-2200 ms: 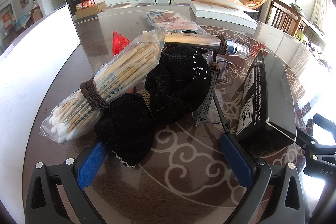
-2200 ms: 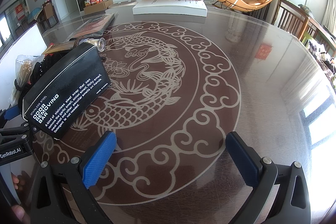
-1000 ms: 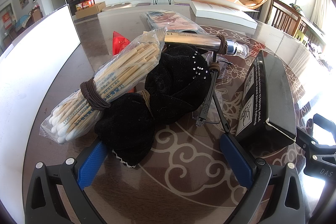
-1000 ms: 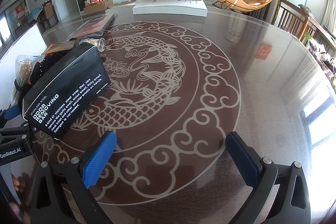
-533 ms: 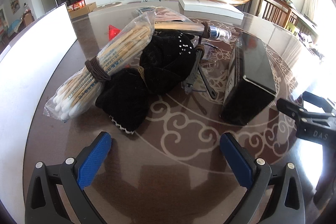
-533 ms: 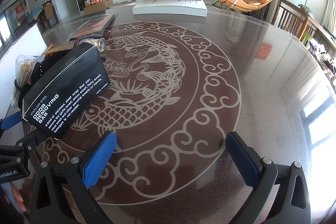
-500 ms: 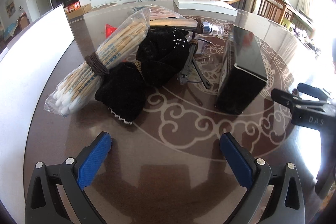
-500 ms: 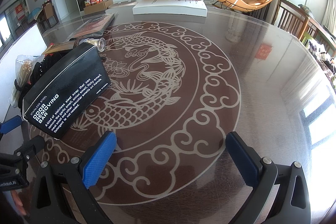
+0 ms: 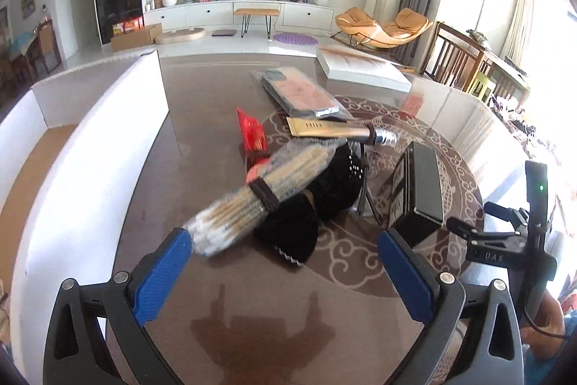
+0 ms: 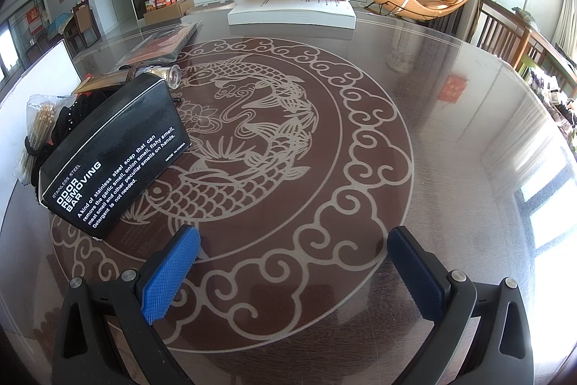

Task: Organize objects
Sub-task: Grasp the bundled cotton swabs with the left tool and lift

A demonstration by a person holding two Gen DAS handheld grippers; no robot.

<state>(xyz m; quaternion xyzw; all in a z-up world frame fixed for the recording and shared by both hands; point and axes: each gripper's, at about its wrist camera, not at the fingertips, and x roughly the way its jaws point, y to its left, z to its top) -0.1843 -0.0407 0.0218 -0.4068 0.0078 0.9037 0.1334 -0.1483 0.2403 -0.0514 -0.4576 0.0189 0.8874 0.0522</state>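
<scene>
On the round brown glass-topped table [image 10: 450,139], your clutter sits bunched at its left side.
Your left gripper [image 9: 285,262] and right gripper [image 10: 294,260] both gape, holding nothing; the black cardboard soap box [image 10: 115,154] touches the black knitted cloth [image 9: 310,204], under the bagged cotton swabs [image 9: 259,197].

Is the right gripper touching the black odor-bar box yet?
Apart. The right wrist view shows bare table between the right gripper, open, and the black box, which lies ahead and left of the left fingertip.

Glossy glass table [image 10: 450,139], matt black box [image 10: 119,147], clear-wrapped swabs [image 9: 252,201]
</scene>
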